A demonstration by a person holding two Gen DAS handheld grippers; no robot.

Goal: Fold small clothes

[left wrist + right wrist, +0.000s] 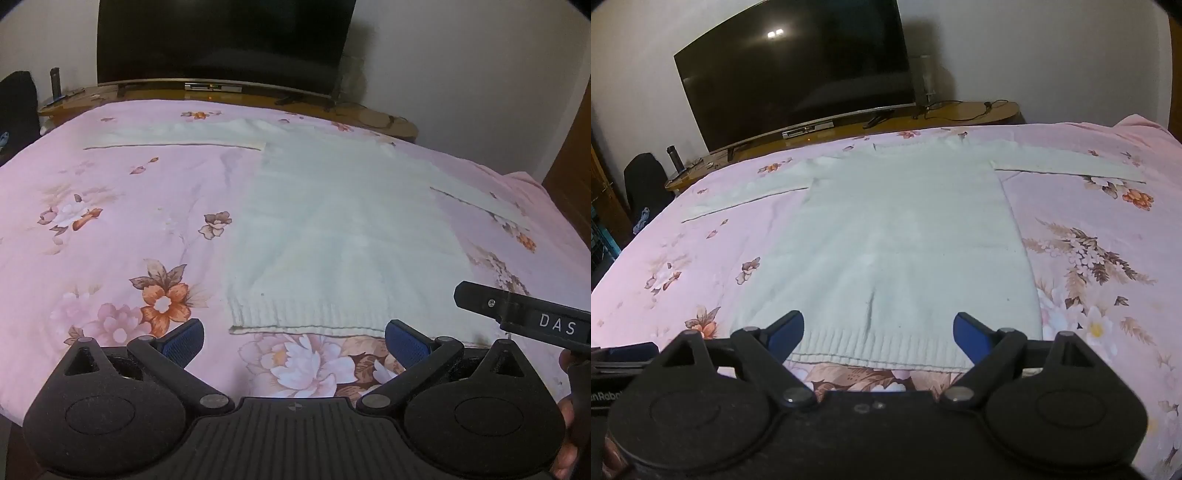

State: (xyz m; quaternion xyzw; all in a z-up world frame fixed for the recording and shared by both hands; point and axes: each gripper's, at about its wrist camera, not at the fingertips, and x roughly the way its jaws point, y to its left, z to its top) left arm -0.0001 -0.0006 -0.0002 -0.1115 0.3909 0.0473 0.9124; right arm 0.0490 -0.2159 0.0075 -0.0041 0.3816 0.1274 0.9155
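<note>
A white knit sweater (332, 229) lies flat on the pink floral bedspread (110, 206), sleeves spread to both sides, ribbed hem nearest me. My left gripper (294, 338) is open and empty, just in front of the hem. In the right wrist view the sweater (897, 236) fills the middle, and my right gripper (879, 332) is open and empty over the hem. The right gripper's body shows at the right edge of the left wrist view (524, 314).
A dark TV (798, 70) stands on a wooden stand (960, 112) beyond the bed's far edge, with cables on it. A dark chair (642, 184) and a bottle (674, 157) are at the far left. A wooden door (576, 166) is at the right.
</note>
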